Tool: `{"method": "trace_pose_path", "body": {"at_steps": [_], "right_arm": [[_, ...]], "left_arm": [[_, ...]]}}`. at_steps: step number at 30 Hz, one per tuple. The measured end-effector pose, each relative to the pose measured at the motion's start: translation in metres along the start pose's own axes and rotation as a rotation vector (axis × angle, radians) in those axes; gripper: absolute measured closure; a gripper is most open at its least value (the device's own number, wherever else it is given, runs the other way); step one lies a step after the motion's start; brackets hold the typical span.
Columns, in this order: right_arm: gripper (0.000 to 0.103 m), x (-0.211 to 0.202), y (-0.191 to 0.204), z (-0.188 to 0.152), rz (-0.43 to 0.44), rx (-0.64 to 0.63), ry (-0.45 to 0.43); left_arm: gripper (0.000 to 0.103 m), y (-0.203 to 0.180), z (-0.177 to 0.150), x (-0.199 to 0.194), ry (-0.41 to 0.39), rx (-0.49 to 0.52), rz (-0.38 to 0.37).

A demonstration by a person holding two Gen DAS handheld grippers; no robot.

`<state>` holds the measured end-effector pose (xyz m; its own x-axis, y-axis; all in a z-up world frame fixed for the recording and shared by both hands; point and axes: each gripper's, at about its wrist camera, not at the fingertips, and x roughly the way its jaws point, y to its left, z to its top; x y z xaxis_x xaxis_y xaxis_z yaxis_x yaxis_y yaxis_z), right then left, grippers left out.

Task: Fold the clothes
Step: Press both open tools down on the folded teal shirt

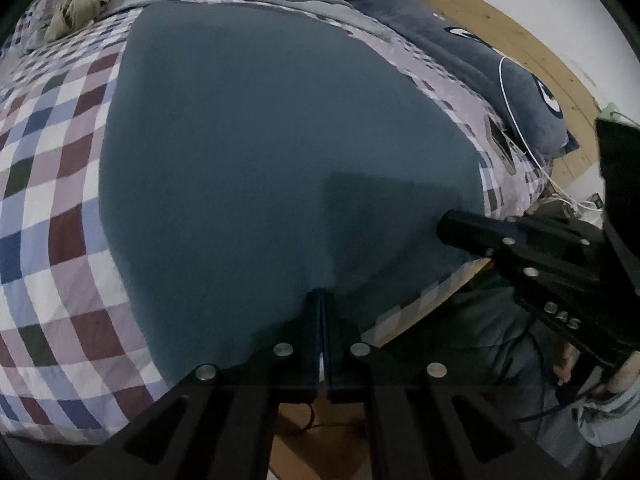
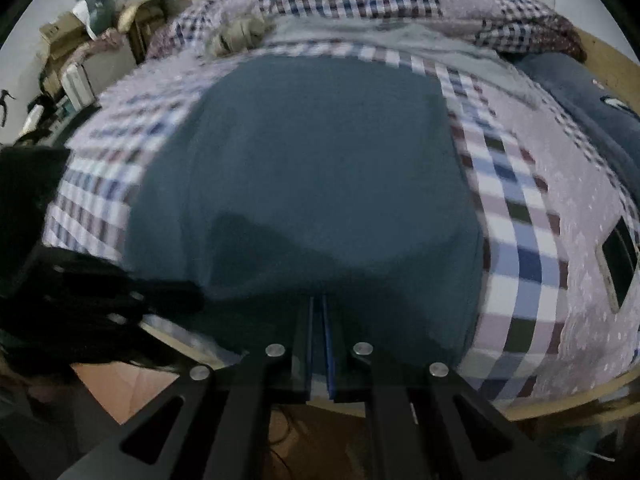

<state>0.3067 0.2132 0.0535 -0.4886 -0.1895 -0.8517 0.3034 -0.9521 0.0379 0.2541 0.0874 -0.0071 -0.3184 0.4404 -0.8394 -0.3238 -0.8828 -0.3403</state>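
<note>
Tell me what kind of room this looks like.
Most likely a bedroom at home: a teal garment is spread on a bed with a checked bedsheet, a dark blue pillow lies by the wooden bed frame, and cluttered shelves stand behind.

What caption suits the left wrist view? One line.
Both grippers, left and right, pinch the teal garment's near edge on a checkered bedspread.

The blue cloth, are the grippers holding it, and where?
Yes. Both grippers pinch the blue cloth along its near edge: the left gripper and the right gripper are shut on it.

checked bedspread (image 1: 52,216), phone (image 2: 618,264), pillow (image 1: 500,76)
</note>
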Motion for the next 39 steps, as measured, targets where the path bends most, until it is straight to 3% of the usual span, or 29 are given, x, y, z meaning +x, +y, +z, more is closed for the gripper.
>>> {"method": "trace_pose_path", "body": {"at_steps": [5,10,12,16,25,32,39], "right_arm": [[0.103,0.018,-0.04,-0.014,-0.096,0.113,0.096],[0.099,-0.007,-0.064,-0.022,-0.128,0.222,0.028],[0.099,-0.018,-0.063,-0.021,-0.115,0.228,-0.019],[0.098,-0.031,-0.041,-0.014,0.005,0.173,-0.102],[0.098,0.006,0.021,-0.01,0.222,0.0,-0.025],[0.101,0.033,0.028,-0.014,0.204,-0.001,0.045],[0.103,0.03,-0.005,-0.023,0.111,0.102,0.083]], "left_arm": [[0.102,0.004,-0.002,-0.002,0.006,-0.001,0.001],[0.102,0.001,-0.002,-0.008,-0.009,0.005,0.004],[0.102,-0.002,-0.002,-0.013,-0.031,0.014,-0.01],[0.102,-0.007,-0.003,-0.014,-0.034,0.036,-0.043],[0.102,-0.014,-0.007,0.006,0.046,0.08,-0.058],[0.102,-0.003,-0.005,0.024,0.099,0.018,-0.036],[0.101,0.005,-0.007,0.014,0.084,-0.011,-0.02]]}}
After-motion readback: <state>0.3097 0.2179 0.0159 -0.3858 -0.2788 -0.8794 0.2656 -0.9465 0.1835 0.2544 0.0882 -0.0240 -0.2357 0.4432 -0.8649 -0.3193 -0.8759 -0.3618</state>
